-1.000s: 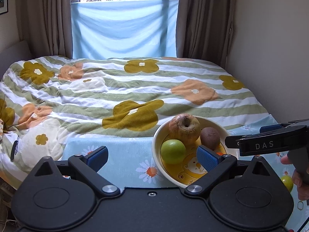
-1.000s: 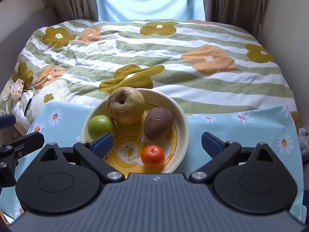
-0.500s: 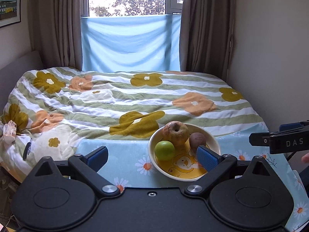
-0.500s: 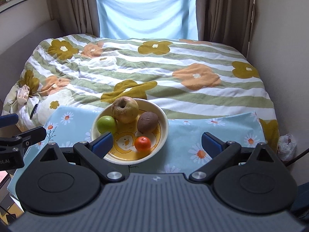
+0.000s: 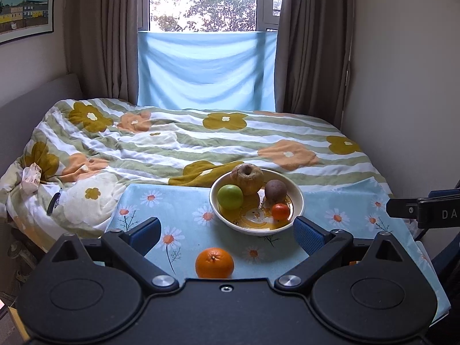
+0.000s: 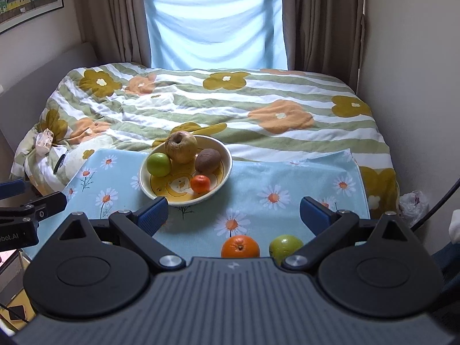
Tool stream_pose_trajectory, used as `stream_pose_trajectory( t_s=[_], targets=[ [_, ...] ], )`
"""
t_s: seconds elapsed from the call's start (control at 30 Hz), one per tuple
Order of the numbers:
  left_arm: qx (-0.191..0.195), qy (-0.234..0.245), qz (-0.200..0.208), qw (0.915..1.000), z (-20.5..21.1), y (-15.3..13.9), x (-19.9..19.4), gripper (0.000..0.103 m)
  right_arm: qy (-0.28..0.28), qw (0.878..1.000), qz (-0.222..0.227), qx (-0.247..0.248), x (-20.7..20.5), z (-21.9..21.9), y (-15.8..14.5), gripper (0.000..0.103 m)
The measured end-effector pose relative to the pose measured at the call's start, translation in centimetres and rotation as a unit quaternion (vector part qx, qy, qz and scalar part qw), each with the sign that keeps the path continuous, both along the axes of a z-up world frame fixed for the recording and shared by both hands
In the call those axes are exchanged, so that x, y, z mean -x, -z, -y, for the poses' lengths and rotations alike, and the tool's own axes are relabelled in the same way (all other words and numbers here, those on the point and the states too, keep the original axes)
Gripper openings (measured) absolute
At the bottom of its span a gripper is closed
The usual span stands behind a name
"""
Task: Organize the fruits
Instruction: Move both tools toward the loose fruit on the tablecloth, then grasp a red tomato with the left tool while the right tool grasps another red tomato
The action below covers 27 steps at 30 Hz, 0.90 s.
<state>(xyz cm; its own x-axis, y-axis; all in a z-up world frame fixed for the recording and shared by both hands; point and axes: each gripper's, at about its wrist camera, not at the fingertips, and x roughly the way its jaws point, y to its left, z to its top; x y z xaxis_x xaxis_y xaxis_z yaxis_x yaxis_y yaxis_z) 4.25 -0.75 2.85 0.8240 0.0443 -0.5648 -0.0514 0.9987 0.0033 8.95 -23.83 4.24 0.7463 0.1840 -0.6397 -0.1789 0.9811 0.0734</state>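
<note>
Four fruits in bowl (image 6: pixel 222 174); orange (image 6: pixel 240 246), green apple (image 6: pixel 284 245) outside on cloth; both grippers wide, empty.

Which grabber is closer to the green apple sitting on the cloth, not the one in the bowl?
Right. The loose green apple lies just below the open right gripper, beside the big orange. The left gripper sits further left; its camera doesn't show that apple.

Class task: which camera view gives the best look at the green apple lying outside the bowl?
The right wrist view: the green apple sits on the cloth beside the large orange, partly behind the gripper. The left wrist view does not show it.
</note>
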Motion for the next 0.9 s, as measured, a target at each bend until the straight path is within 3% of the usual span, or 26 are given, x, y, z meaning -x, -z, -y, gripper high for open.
stream_pose_trajectory(
  t_s=[0.4, 0.63, 0.9],
  targets=[
    [-0.003, 0.002, -0.033, 0.9995, 2.7, 4.1, 2.8, 0.1, 0.004, 0.999, -0.038, 0.003, 4.5, 2.8, 4.7, 0.103],
    [-0.005, 0.01, -0.067, 0.9977, 2.9, 7.7, 2.1, 0.098, 0.022, 0.997, -0.071, 0.006, 5.5, 3.1, 8.6, 0.103],
    [-0.007, 0.013, -0.107, 0.9941, 2.0, 11.8, 0.5, 0.089, 0.049, 0.993, -0.112, 0.002, 5.6, 3.1, 12.9, 0.103]
  ],
)
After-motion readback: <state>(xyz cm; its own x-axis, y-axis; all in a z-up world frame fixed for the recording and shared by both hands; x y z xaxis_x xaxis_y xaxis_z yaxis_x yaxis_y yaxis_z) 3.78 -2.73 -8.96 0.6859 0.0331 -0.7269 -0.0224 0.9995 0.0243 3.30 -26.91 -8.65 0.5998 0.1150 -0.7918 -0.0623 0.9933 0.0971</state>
